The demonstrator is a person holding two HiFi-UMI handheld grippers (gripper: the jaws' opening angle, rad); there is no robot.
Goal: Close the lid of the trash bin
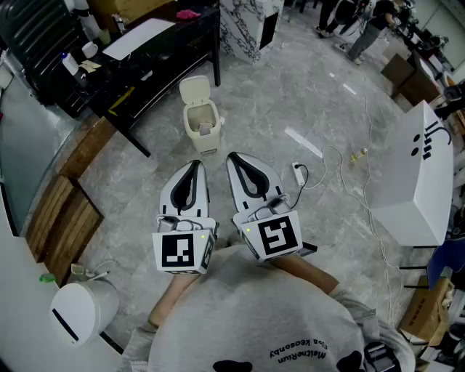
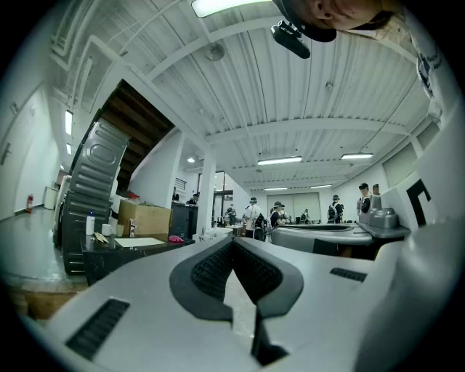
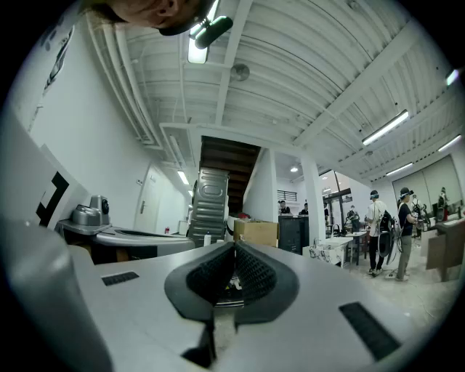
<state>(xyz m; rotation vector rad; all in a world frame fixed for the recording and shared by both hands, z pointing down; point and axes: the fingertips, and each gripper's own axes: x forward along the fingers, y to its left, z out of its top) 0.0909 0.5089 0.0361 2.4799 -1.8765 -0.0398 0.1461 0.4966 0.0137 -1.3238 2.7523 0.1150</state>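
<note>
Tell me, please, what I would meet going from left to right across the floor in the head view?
White rounded plastic container with a dark slot → left gripper → right gripper → small white plug block on a cable → large white box-shaped cabinet.

A white sheet [image 1: 138,38] lies on the black desk [image 1: 149,73]; a white power strip [image 1: 297,173] rests on the grey floor [image 1: 290,94].

Even, bright white light falls from ceiling strip lamps [image 2: 225,6]; the pale floor [image 1: 320,94] shows soft glare streaks and weak shadows. Both gripper views bend hard into dark round edges, and the left gripper [image 2: 232,243] looms soft, blurred up close
</note>
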